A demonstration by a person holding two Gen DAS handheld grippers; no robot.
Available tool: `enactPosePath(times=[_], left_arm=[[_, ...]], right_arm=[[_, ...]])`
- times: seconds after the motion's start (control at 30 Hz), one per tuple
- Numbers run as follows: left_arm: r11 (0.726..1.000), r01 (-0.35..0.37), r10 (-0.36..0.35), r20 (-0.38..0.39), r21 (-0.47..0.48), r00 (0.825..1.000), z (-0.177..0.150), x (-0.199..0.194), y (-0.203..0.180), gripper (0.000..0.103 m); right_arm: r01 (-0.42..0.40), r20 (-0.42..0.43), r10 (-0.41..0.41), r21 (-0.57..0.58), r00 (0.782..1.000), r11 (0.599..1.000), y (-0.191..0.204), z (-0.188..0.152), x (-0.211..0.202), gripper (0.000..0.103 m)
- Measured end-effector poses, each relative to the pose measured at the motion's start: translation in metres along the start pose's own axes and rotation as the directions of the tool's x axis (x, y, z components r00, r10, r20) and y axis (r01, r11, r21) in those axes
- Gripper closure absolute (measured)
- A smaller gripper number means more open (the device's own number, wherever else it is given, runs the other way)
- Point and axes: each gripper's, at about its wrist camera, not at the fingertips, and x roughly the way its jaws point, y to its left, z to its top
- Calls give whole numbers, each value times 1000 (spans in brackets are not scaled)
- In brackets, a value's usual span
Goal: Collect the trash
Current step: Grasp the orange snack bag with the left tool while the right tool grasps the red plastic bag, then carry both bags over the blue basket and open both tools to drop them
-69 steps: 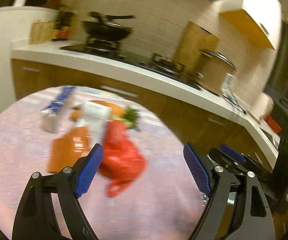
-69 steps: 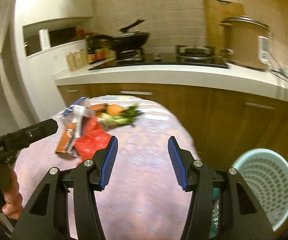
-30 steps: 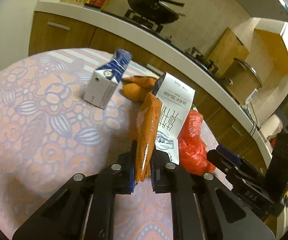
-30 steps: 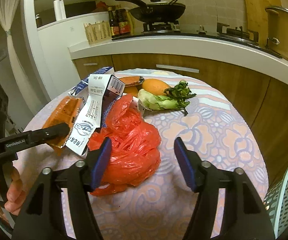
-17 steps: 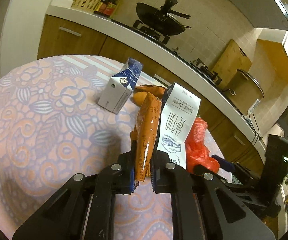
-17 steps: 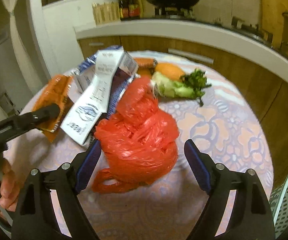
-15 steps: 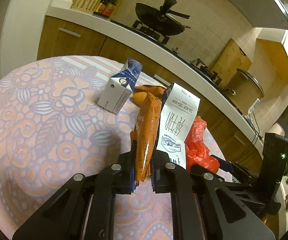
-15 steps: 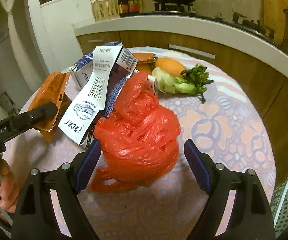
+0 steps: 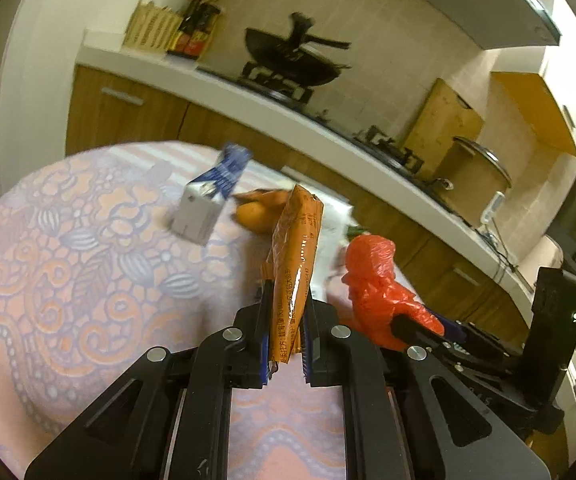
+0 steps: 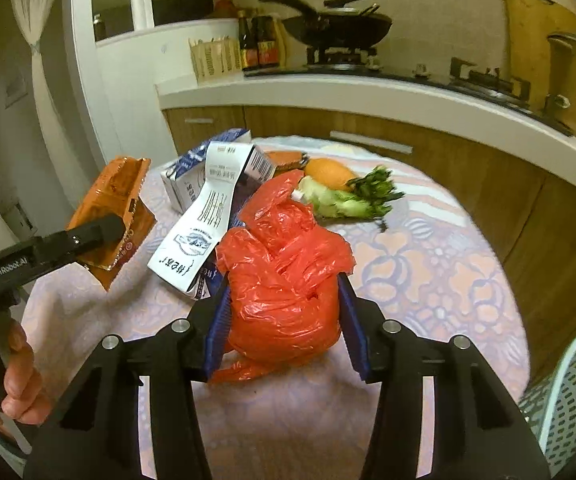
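Red plastic bag (image 10: 284,280) — between the closing right claw (image 10: 284,312) pads.

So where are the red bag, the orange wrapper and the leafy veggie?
Red bag (image 10: 284,280): right wrist view, middle of its crinkly bulge.
Orange wrapper (image 9: 293,264): left wrist view, middle of its shiny side.
Leafy veggie (image 10: 347,198): right wrist view, pale stalk.

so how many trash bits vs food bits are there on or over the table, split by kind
wrappers: 1, orange wrapper
plastic bags: 1, red bag
cartons: 2, blue and white carton, flattened carton
leafy greens: 1, greens
orange produce: 2, orange fruit, orange vegetable behind it
total: 7
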Motion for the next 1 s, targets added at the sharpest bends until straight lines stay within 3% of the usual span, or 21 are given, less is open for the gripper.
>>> enactPosePath(times=[0.27, 0.5, 0.77, 1.0], left_arm=[[992, 97, -99, 17, 81, 995, 7, -11, -60, 94], [971, 176, -174, -29, 162, 984, -1, 3, -120, 94], [923, 286, -262, -125, 259, 957, -22, 40, -200, 94], [878, 366, -302, -234, 309, 924, -52, 80, -260, 93]], right_arm=[[57, 104, -61, 41, 993, 998, -26, 1, -60, 58], [139, 183, -156, 102, 971, 985, -67, -6, -117, 58], [244, 218, -288, 209, 932, 947, -126, -26, -168, 58], [323, 181, -390, 314, 903, 893, -181, -55, -194, 58]])
